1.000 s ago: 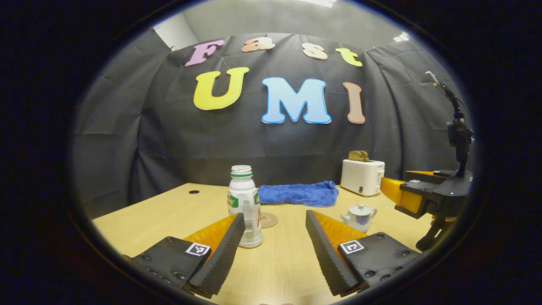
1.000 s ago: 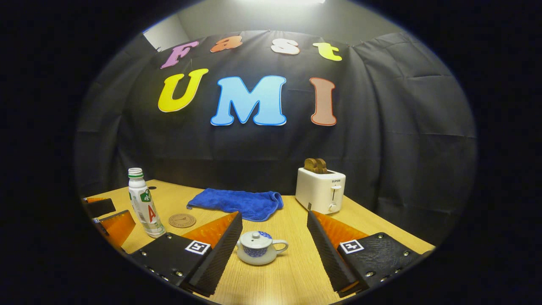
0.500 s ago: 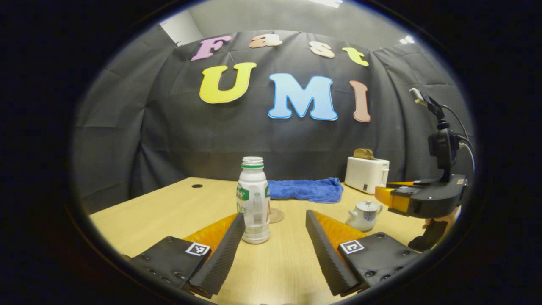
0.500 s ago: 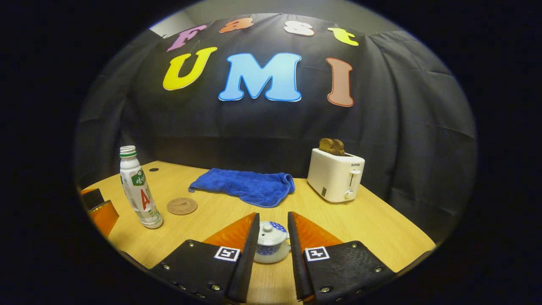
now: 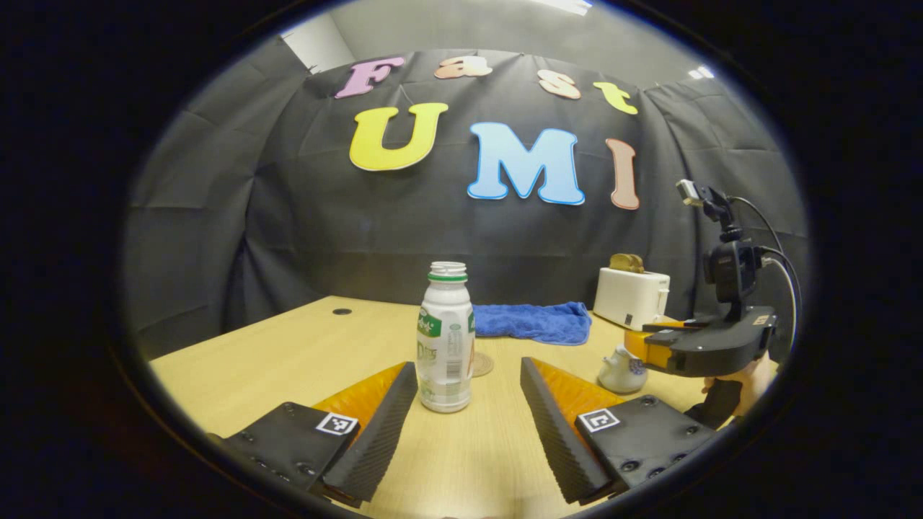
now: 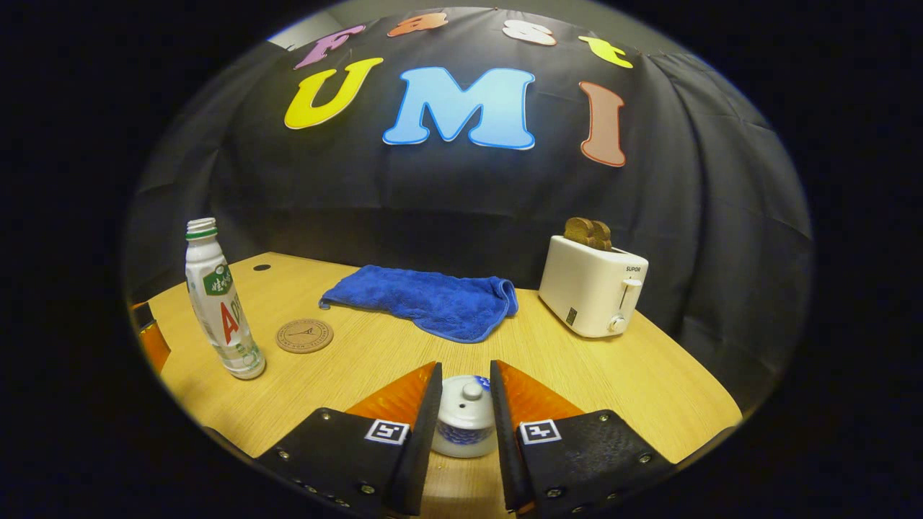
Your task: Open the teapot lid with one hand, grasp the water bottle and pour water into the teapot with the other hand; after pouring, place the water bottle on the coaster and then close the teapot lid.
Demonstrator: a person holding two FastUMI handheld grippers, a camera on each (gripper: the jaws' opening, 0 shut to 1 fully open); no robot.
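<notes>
The white, uncapped water bottle stands upright on the table, just past my left gripper. That gripper is open, and the bottle is nearer its left finger without touching it. The round coaster lies right behind the bottle. The small white-and-blue teapot sits between the fingers of my right gripper. These fingers press against both sides of its lid, which rests on the pot. In the left gripper view, the right gripper covers the top of the teapot.
A blue towel lies at the back middle of the wooden table. A white toaster with bread in it stands at the back right. The coaster lies between the bottle and the towel.
A second ago my right gripper was wide open in front of the teapot; it narrowed onto the lid and has since tipped downward. My left gripper drifted until the bottle stood more between its fingers.
</notes>
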